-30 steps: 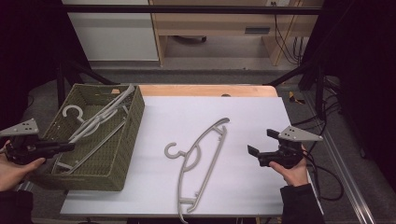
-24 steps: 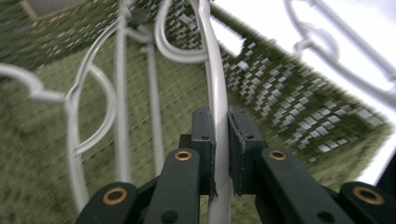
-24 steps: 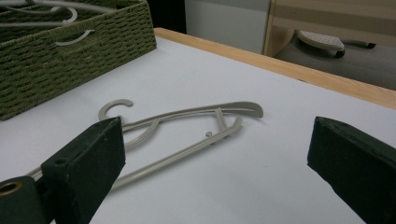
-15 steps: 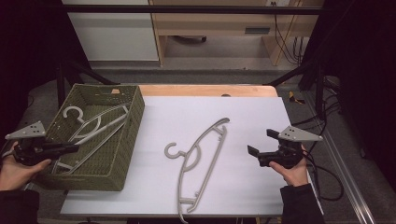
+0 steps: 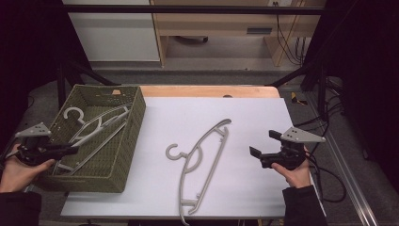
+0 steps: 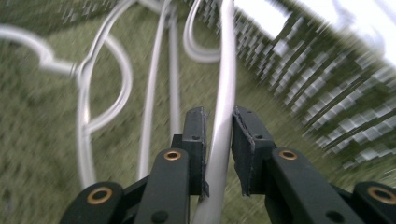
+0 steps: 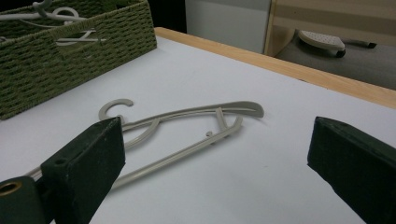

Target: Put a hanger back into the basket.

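Observation:
A grey plastic hanger [image 5: 202, 160] lies flat on the white table top, its hook toward the basket; it is also in the right gripper view [image 7: 187, 116]. My right gripper [image 5: 264, 143] hovers right of it, open, with nothing between the jaws [image 7: 217, 140]. Two more grey hangers [image 5: 94, 125] lie in the green woven basket [image 5: 136, 117]. My left gripper [image 5: 70, 149] reaches over the basket's near left wall. Its jaws have just been opening, and one hanger's bar [image 6: 219, 140] runs loosely between them [image 6: 218, 114], with a slight gap at one pad.
The basket stands on the table's left end. A wooden strip [image 5: 211, 91] edges the far side of the table. Cables [image 5: 324, 174] trail from the right gripper off the table's right edge. Dark frame legs stand at both far corners.
My left gripper has sunk a little into the basket and the hanger it carried now rests lower among the others. Its jaws have loosened. The right gripper has stayed still.

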